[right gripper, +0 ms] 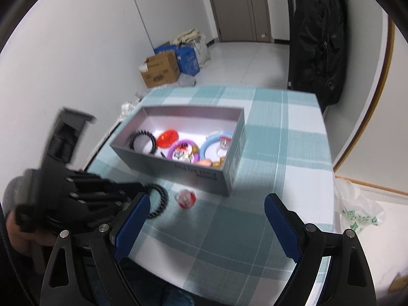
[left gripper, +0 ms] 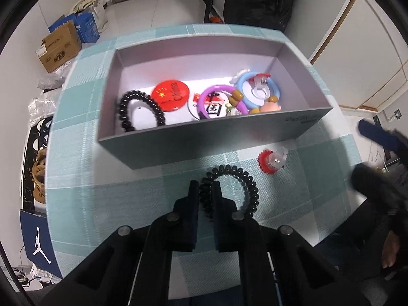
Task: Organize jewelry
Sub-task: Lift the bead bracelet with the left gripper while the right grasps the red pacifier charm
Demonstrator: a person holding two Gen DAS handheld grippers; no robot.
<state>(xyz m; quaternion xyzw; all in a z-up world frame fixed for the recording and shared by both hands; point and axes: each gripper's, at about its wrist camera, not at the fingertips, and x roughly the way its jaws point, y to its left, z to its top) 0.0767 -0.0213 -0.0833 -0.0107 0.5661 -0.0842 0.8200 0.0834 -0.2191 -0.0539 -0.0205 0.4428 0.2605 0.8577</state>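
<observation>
— Black coil, that hair tie (left gripper: 230, 191): the left gripper (left gripper: 205, 191) has its jaws clenched on the tie's left arc, low on the counter (left gripper: 142, 199) just in front of the grey box (left gripper: 229, 137). Only that one side is pinched; the loop's far and right parts lie loose on the cloth.

— So what worries you?

— A springy coil held by one strand. My guess is it stretches or twists on the lift and slips free, or swings and catches the box's near wall on the way over.

— And the other gripper?

— The right gripper (right gripper: 204, 227) hangs nearer the viewer with its jaws spread wide, nothing between them. It looks aimed at the red-and-clear ring (left gripper: 272, 162), which sits on the counter just right of the hair tie, close to the box.

— Crowded, then.

— Yes. Both tools work the same small patch. If the right one comes in as the left one lifts, the fingers could knock together or flick the ring off toward the counter's right edge.

— Inside the box?

— Another black coil (left gripper: 140, 112) at the left, a red badge (left gripper: 170, 95), then purple (left gripper: 219, 102) and blue (left gripper: 257, 89) rings at the right. The left end has room; a drop in the middle might land on the badge and bounce.
</observation>
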